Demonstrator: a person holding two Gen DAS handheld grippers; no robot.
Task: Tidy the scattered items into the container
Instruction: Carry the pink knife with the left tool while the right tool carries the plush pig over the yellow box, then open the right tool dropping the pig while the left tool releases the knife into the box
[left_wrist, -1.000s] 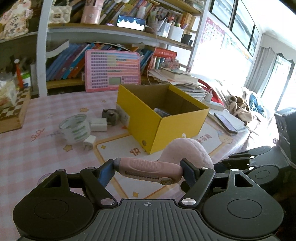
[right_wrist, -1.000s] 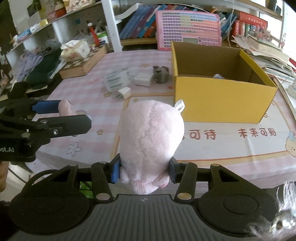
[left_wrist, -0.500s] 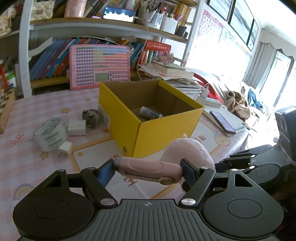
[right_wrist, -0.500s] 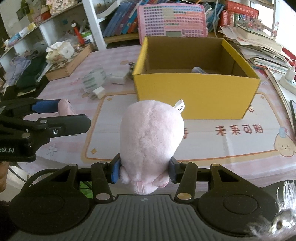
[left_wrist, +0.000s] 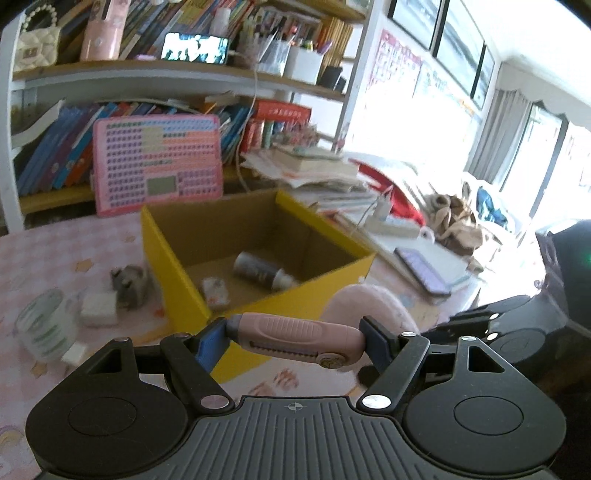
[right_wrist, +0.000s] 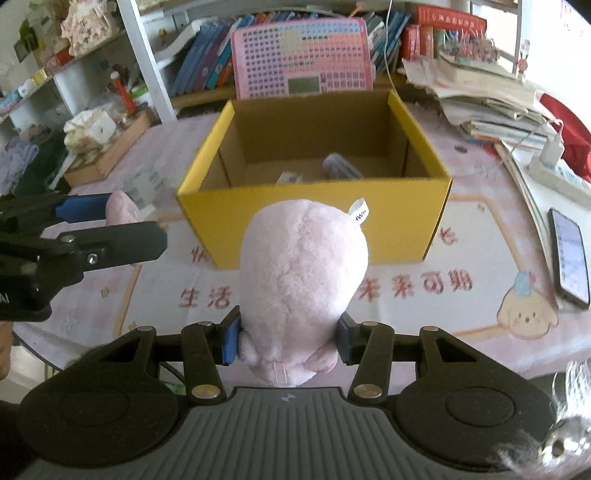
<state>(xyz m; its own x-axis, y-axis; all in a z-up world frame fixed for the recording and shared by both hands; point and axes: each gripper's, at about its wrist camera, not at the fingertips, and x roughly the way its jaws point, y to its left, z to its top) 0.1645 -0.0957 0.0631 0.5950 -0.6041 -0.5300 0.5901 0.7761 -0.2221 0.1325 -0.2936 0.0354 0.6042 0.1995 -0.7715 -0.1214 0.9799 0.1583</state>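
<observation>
My left gripper (left_wrist: 295, 338) is shut on a pink utility knife (left_wrist: 295, 334), held crosswise just in front of the yellow cardboard box (left_wrist: 184, 280). My right gripper (right_wrist: 288, 339) is shut on a pink plush toy (right_wrist: 303, 273), held above the table in front of the box (right_wrist: 317, 218). The box is open and holds a dark tube (left_wrist: 258, 271) and a small packet (left_wrist: 214, 290). The left gripper shows at the left of the right wrist view (right_wrist: 92, 221). A tape roll (left_wrist: 44, 325), white chargers (left_wrist: 98, 312) and a small grey object (left_wrist: 127, 284) lie left of the box.
A pink keyboard toy (right_wrist: 299, 62) leans on the bookshelf behind the box. Stacked books and papers (right_wrist: 491, 96), a power strip (right_wrist: 557, 173) and a phone (right_wrist: 570, 254) lie to the right. A wooden chessboard box (right_wrist: 107, 151) sits at the left.
Both grippers have moved closer to the yellow box and higher, still holding the knife and the plush. The inside of the box now shows more fully.
</observation>
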